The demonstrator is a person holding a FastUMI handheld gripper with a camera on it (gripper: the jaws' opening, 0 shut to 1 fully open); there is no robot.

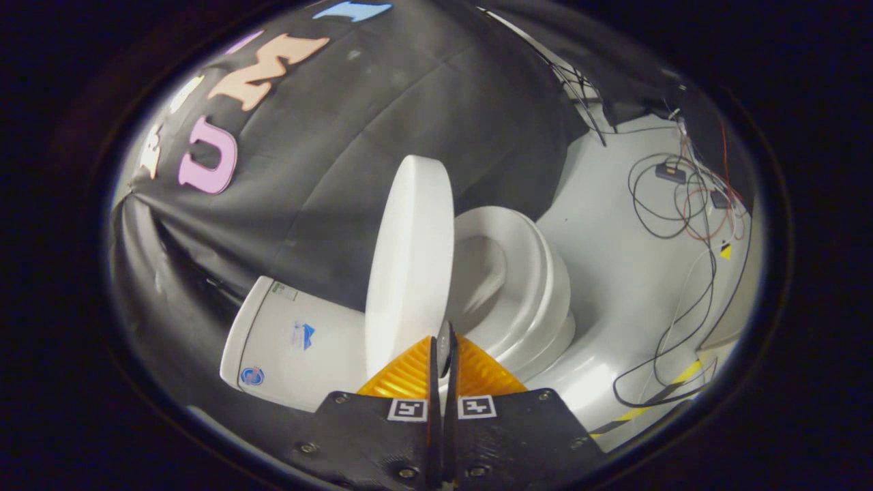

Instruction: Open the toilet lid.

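Note:
The white toilet lid is raised, standing nearly upright over the seat and the open bowl. Its outer face is turned toward the tank. My gripper is at the lid's free edge, its orange fingers almost together. A thin grey sliver of the lid's rim shows pinched between the fingertips. The hinge end of the lid is hidden behind the lid itself.
The toilet stands on a pale floor against the black cloth wall. Loose cables and small boxes lie on the floor beyond the bowl. A yellow-and-black tape strip runs along the floor near the fingers.

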